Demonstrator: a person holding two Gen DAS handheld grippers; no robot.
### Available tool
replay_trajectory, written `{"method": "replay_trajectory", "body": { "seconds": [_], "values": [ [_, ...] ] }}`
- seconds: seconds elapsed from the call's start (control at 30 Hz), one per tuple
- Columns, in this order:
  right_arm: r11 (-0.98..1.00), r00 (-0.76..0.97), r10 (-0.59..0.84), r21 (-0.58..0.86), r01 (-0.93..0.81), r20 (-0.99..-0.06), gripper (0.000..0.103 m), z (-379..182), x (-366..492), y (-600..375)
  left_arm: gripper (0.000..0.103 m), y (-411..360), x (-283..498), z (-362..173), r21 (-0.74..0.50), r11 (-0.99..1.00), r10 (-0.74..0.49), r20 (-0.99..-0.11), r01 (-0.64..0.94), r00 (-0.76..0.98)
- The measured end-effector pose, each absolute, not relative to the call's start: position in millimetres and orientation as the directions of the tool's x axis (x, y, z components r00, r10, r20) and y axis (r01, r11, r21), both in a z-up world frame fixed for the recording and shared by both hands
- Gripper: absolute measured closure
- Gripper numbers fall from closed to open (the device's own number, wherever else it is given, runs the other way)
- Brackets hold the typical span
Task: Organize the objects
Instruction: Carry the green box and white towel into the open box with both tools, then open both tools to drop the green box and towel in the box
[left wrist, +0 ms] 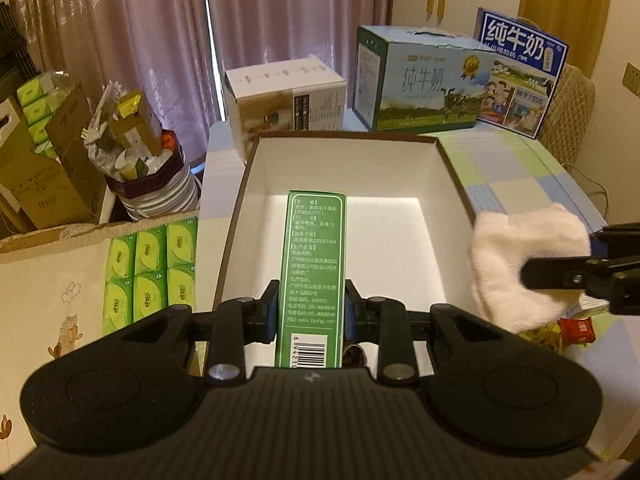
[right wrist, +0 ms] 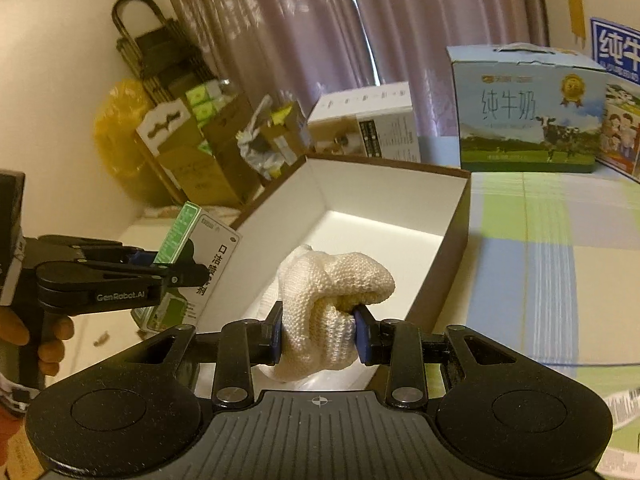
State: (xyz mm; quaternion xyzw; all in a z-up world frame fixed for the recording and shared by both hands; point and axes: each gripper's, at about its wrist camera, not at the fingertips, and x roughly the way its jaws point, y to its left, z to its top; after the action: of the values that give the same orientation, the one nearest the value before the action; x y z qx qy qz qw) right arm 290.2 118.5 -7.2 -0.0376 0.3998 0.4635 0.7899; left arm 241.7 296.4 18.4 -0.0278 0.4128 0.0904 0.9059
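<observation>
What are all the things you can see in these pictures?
open box: one, brown outside, white inside, on the table
green carton: one, green, over the open box
knitted cloth: one, cream, over the open box
milk cartons: two, blue and green, far end of the table
white box: one, white, behind the open box
tissue packs: several, green, left of the table
tablecloth: one, pastel checks
curtain: pinkish, back wall
left gripper: black, shut on the green carton
right gripper: black, shut on the knitted cloth
</observation>
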Motion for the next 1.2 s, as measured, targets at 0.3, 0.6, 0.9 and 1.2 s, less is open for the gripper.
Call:
{"method": "replay_trajectory", "body": {
  "seconds": [0.3,0.6,0.9,1.2],
  "values": [
    [0.595,0.275,0.632,0.226,-0.771,-0.725,0.072,-27,309,153,0.077,315,279,-10,0.013,0.986,0.109,-0.797,-0.164,0.595],
    [0.623,0.292,0.578,0.181,-0.761,-0.762,0.072,-40,325,169,0.077,327,310,-35,0.01,0.989,0.09,-0.831,-0.148,0.549],
    [0.629,0.296,0.554,0.158,-0.761,-0.778,0.072,-46,333,176,0.077,332,326,-53,0.016,0.99,0.088,-0.843,-0.139,0.53],
    [0.636,0.308,0.543,0.143,-0.759,-0.782,0.071,-49,335,177,0.075,332,325,-52,0.017,0.99,0.09,-0.843,-0.14,0.53]
  ]
}}
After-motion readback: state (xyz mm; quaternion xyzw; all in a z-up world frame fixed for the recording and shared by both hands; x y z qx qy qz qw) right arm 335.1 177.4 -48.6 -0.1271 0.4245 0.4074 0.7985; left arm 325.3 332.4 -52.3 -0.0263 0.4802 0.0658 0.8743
